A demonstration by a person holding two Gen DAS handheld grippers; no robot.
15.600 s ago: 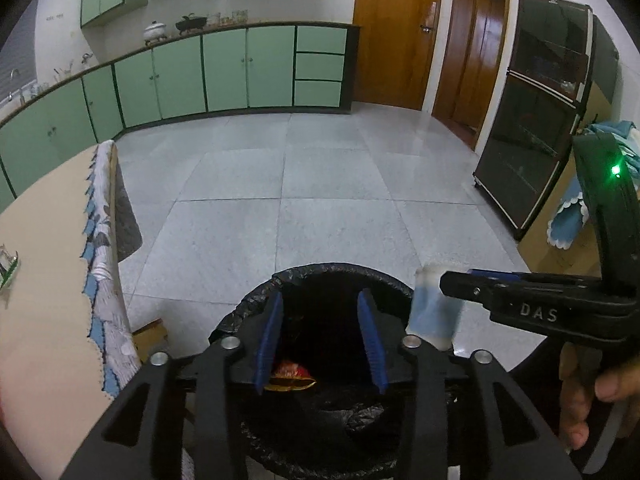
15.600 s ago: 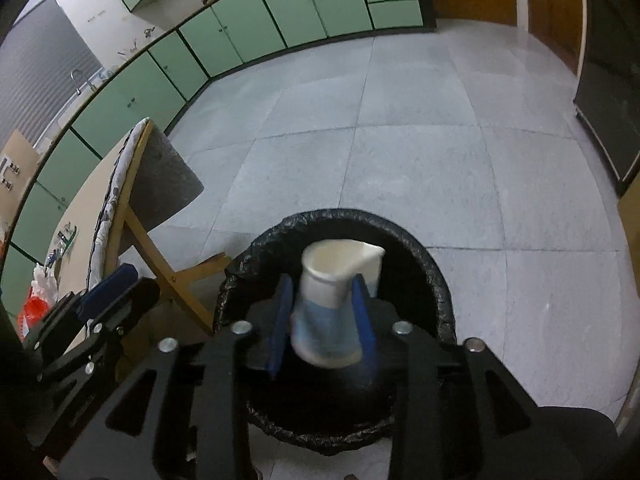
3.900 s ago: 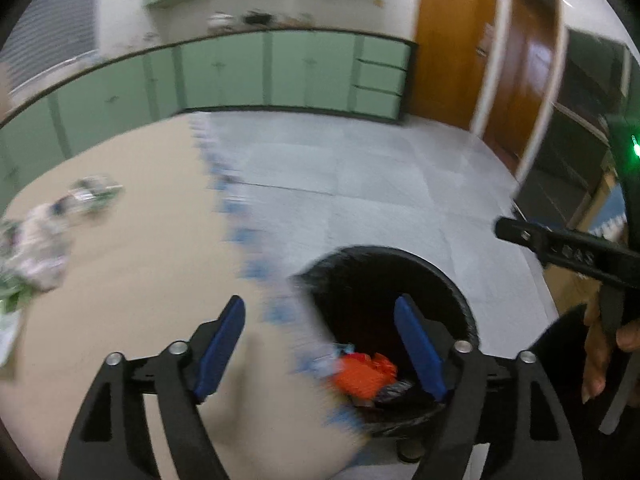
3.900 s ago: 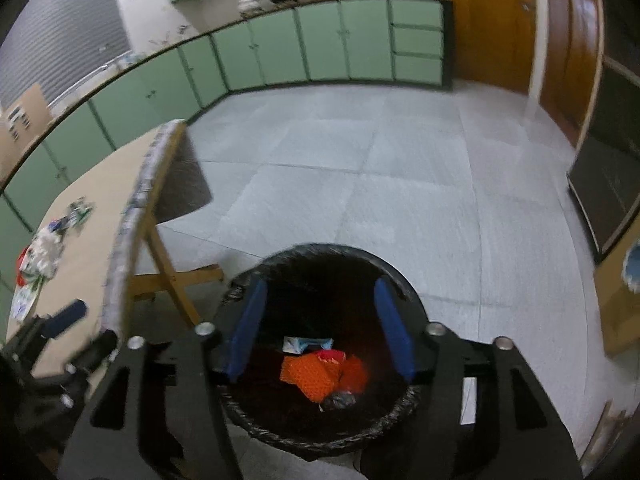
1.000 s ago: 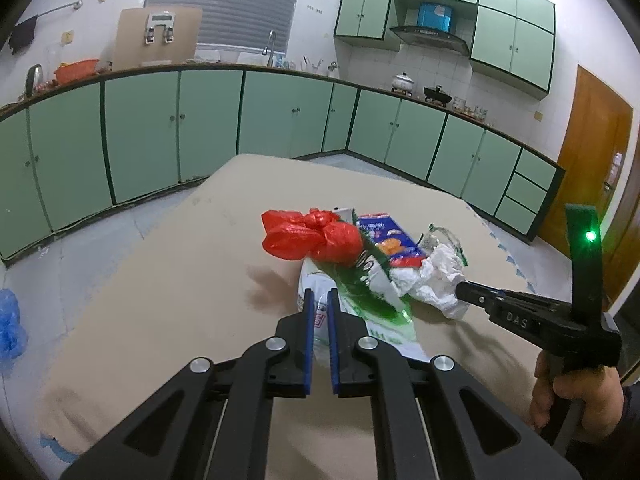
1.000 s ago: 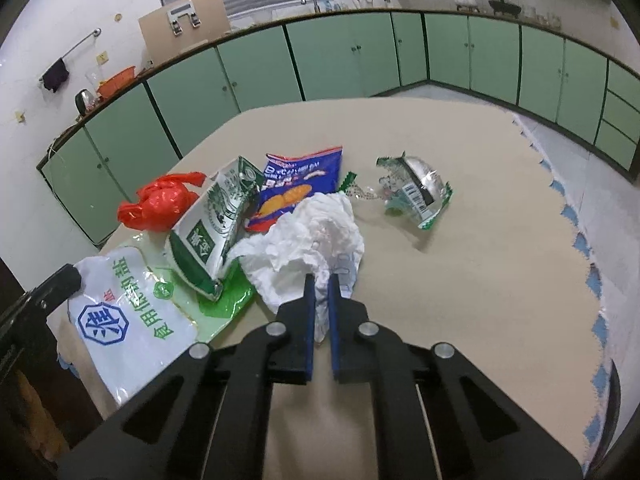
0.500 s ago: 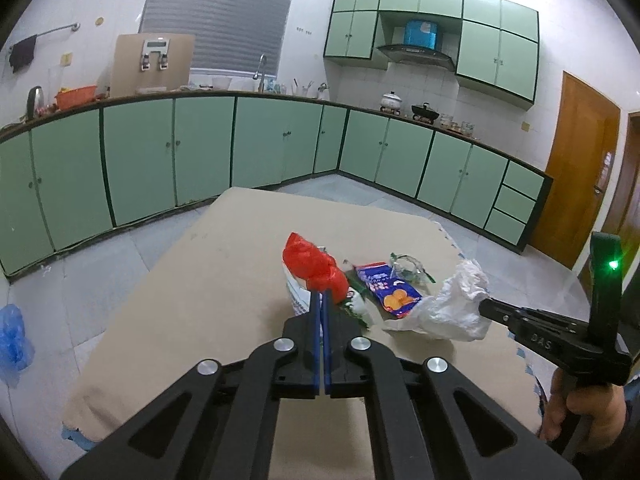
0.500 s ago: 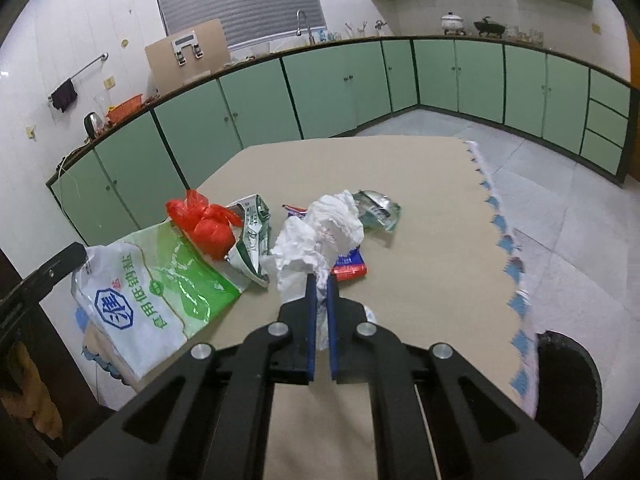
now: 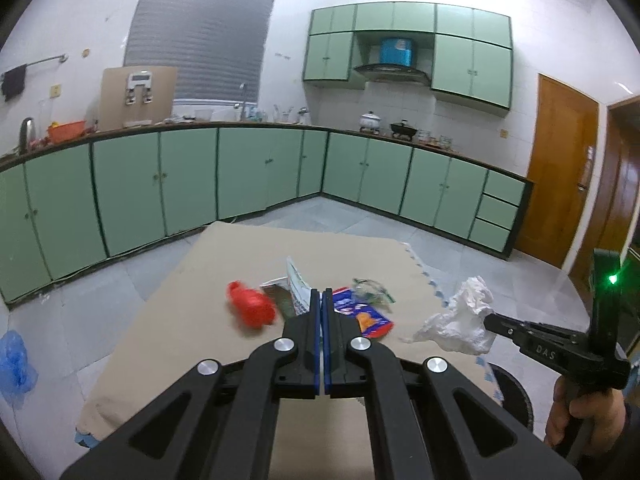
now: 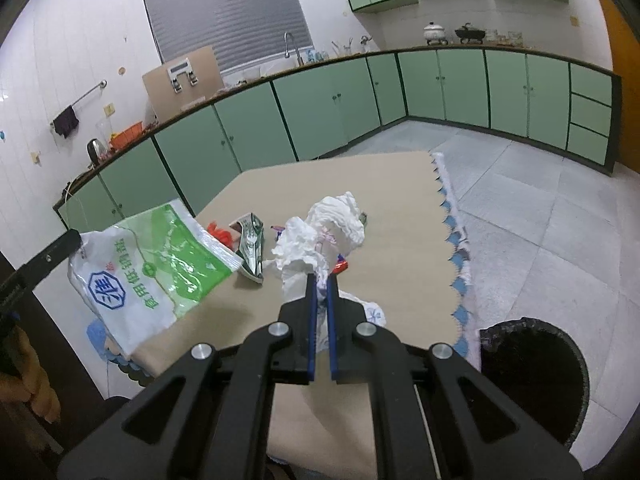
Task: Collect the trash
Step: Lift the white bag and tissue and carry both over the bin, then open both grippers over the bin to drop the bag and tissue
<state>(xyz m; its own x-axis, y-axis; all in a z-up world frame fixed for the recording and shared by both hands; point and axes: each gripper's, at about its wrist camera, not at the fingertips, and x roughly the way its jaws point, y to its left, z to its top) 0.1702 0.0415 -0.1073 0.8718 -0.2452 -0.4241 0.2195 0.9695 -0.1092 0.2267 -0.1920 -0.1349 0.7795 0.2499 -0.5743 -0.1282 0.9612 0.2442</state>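
Lifted since half a second ago: right claw (image 10: 320, 280) is pinching crumpled white tissue wad (image 10: 324, 228); left claw (image 9: 321, 300) is gripping green-and-white plastic bag (image 10: 148, 268). Black-lined round bin (image 10: 532, 376) is lying near-right, off the tabletop (image 10: 400, 208) edge, nearer the right claw.

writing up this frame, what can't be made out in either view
- Trash bin contents: right wrist view, interior only black; left wrist view, bin behind the right gripper.
- Green and white bag in the left gripper: left wrist view shows only a sliver.
- Red bag: blurred in the left wrist view, mostly hidden in the right.
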